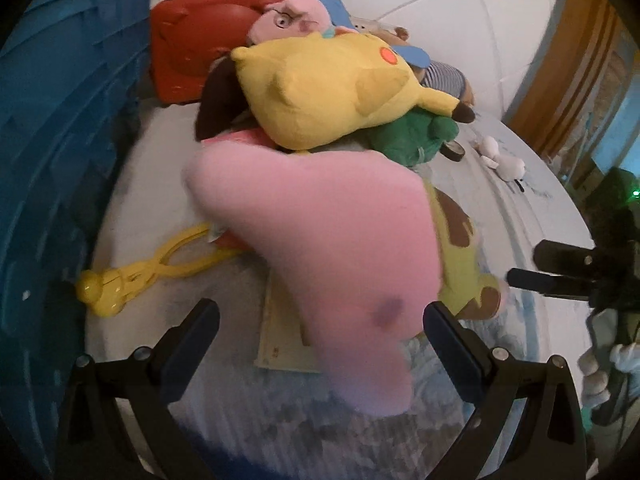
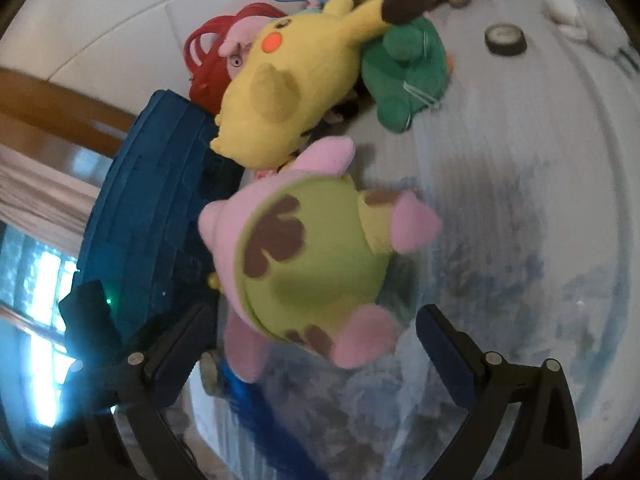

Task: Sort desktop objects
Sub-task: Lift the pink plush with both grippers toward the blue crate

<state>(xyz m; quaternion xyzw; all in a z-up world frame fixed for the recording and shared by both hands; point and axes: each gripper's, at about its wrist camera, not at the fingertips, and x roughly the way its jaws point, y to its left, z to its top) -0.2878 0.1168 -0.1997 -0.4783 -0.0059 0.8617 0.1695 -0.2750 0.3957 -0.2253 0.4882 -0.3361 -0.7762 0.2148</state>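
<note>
- Only the left wrist view shows the yellow plastic tongs [image 1: 136, 272] beside the blue plastic crate [image 1: 68, 152].
- Only the right view shows the pink-and-green plush toy's [image 2: 304, 256] green back.
- Left gripper [image 1: 320, 320] and right gripper [image 2: 312, 328]: jaws open, empty.

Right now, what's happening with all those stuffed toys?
Someone is sorting a heap of toys on a table. Both tongs, the left tongs and the right tongs, are open around a pink starfish plush with green shorts, neither clearly gripping it. Behind lie a yellow Pikachu plush, a green plush and a blue crate.
</note>
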